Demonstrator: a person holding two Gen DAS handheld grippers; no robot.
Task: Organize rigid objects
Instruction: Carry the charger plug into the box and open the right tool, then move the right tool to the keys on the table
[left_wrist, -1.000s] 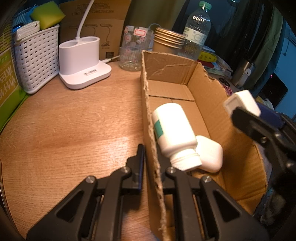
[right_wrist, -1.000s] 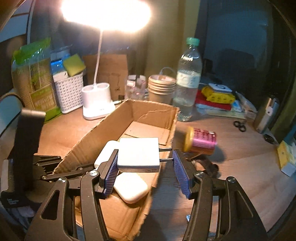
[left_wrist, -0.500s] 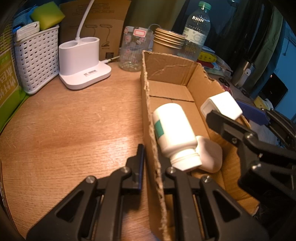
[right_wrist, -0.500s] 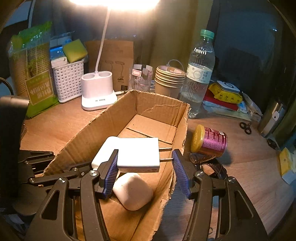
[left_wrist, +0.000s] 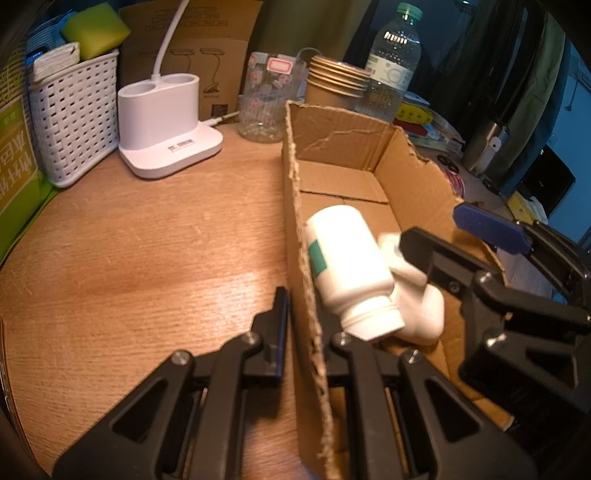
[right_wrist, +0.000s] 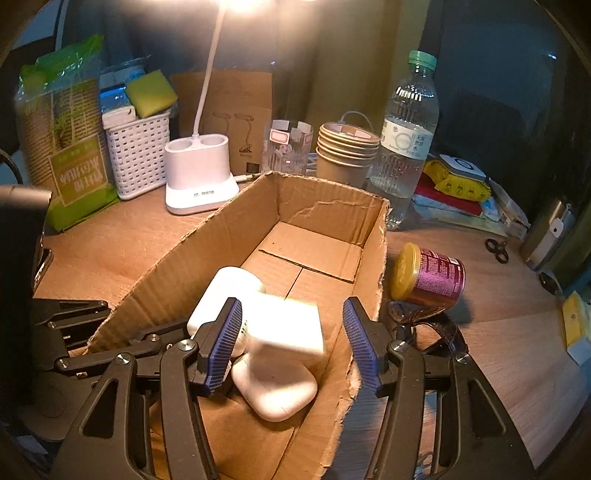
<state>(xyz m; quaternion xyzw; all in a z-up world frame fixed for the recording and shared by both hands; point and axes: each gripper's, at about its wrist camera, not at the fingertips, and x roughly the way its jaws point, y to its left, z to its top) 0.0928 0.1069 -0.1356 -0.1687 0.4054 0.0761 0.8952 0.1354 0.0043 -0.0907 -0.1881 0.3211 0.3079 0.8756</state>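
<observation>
An open cardboard box lies on the wooden desk. My left gripper is shut on the box's left wall. Inside lie a white pill bottle and a white rounded case. My right gripper is open over the box. A white charger block, blurred, drops between its blue pads onto the case. A purple can with a gold lid lies on its side right of the box.
Behind the box stand a white lamp base, a white basket, a glass jar, stacked paper cups and a water bottle. A black strap lies by the can. Clutter sits at the far right.
My right gripper has lowered into the box and opened. The white charger block has left its pads and is falling onto the case. My left gripper has not moved.
</observation>
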